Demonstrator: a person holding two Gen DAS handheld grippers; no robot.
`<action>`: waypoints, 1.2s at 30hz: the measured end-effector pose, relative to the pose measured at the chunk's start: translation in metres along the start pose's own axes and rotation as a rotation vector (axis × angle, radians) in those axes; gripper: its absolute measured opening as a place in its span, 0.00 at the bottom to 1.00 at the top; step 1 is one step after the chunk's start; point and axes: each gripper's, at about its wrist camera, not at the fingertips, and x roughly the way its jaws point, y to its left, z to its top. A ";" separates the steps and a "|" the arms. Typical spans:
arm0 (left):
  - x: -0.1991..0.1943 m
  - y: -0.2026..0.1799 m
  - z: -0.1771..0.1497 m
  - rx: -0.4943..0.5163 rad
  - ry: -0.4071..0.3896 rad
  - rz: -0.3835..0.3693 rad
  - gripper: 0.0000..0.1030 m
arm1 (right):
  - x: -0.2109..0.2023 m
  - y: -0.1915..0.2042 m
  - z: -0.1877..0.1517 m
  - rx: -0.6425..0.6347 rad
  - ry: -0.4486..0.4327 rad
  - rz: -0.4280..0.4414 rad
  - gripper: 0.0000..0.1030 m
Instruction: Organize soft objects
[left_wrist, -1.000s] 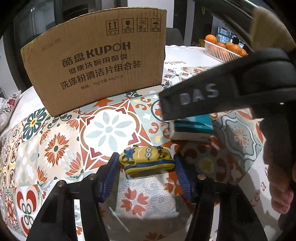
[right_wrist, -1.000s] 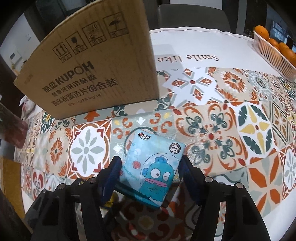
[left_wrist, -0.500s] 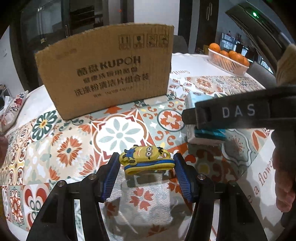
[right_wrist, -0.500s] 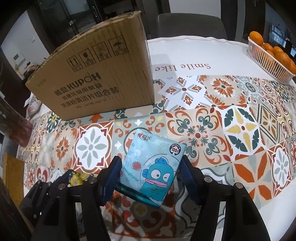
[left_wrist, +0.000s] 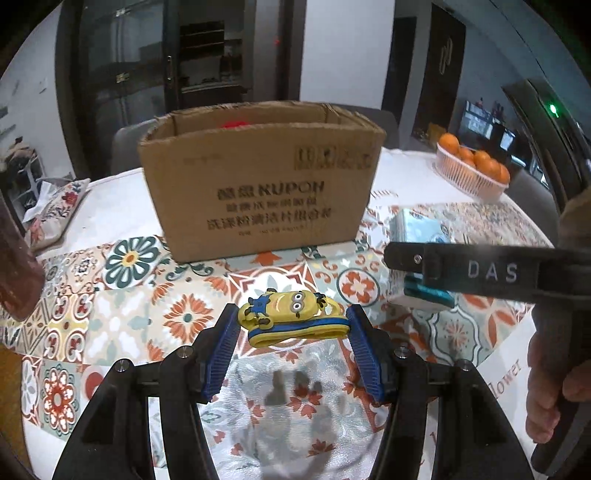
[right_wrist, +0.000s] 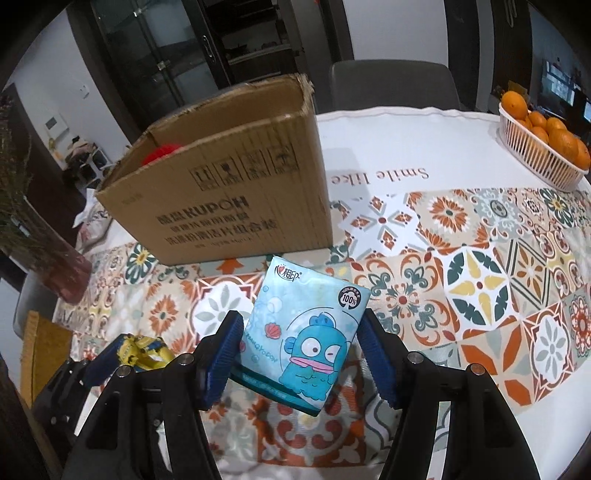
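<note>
My left gripper (left_wrist: 293, 326) is shut on a yellow and blue minion toy (left_wrist: 291, 312), held above the patterned tablecloth. My right gripper (right_wrist: 301, 334) is shut on a blue tissue pack (right_wrist: 306, 332) printed with a cartoon fish, also lifted off the table. In the left wrist view the right gripper's black body crosses the right side, with the tissue pack (left_wrist: 417, 229) behind it. An open cardboard box (left_wrist: 258, 177) stands behind both, with something red (right_wrist: 160, 153) inside. The minion toy (right_wrist: 142, 350) shows at the lower left of the right wrist view.
A white basket of oranges (right_wrist: 543, 144) sits at the far right of the table. A floral pillow (left_wrist: 55, 206) lies at the left edge, and a dark reddish vase (right_wrist: 62, 266) stands left of the box. A grey chair (right_wrist: 391, 85) is behind the table.
Both grippers have risen with their objects still held. The box's open top and the red thing inside have come into view.
</note>
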 end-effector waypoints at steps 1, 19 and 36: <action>-0.003 0.001 0.002 -0.005 -0.005 0.003 0.57 | -0.002 0.001 0.000 -0.002 -0.004 0.002 0.63; -0.058 0.025 0.028 -0.076 -0.122 0.083 0.57 | -0.047 0.028 0.004 -0.059 -0.107 0.040 0.63; -0.090 0.032 0.065 -0.063 -0.241 0.139 0.57 | -0.081 0.044 0.029 -0.089 -0.227 0.068 0.63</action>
